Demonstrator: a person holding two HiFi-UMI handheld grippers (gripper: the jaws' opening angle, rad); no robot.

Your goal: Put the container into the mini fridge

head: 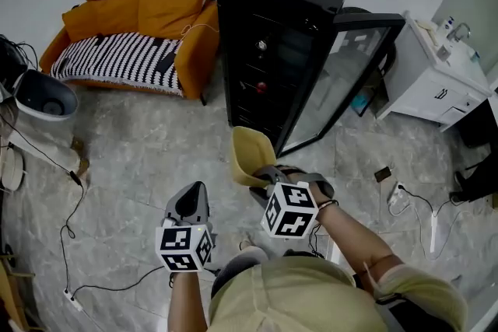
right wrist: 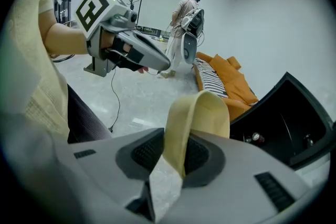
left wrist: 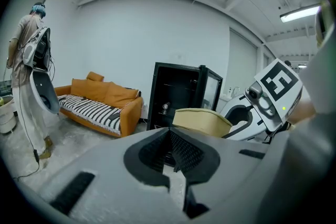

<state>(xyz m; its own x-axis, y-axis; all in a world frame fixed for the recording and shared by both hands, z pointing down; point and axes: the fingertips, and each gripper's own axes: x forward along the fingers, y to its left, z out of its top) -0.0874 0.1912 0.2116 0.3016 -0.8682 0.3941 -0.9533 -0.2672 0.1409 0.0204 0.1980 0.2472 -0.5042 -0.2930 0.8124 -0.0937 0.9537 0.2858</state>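
A pale yellow container (head: pixel 250 154) hangs over the marble floor in front of the black mini fridge (head: pixel 268 27), whose glass door (head: pixel 346 78) stands swung open to the right. My right gripper (head: pixel 261 176) is shut on the container's wall; in the right gripper view that wall (right wrist: pixel 195 120) sits pinched between the two pads, with the fridge (right wrist: pixel 294 123) to the right. My left gripper (head: pixel 192 197) hovers to the left of the container, shut with nothing in it. In the left gripper view its pads meet (left wrist: pixel 173 152), and the container (left wrist: pixel 202 120) and the fridge (left wrist: pixel 176 94) lie ahead.
An orange sofa (head: pixel 132 31) with a striped blanket stands left of the fridge. A white cabinet (head: pixel 440 78) is at the right. Cables (head: pixel 70 190) and a power strip (head: pixel 398 197) lie on the floor. A person (left wrist: pixel 29 68) stands far left.
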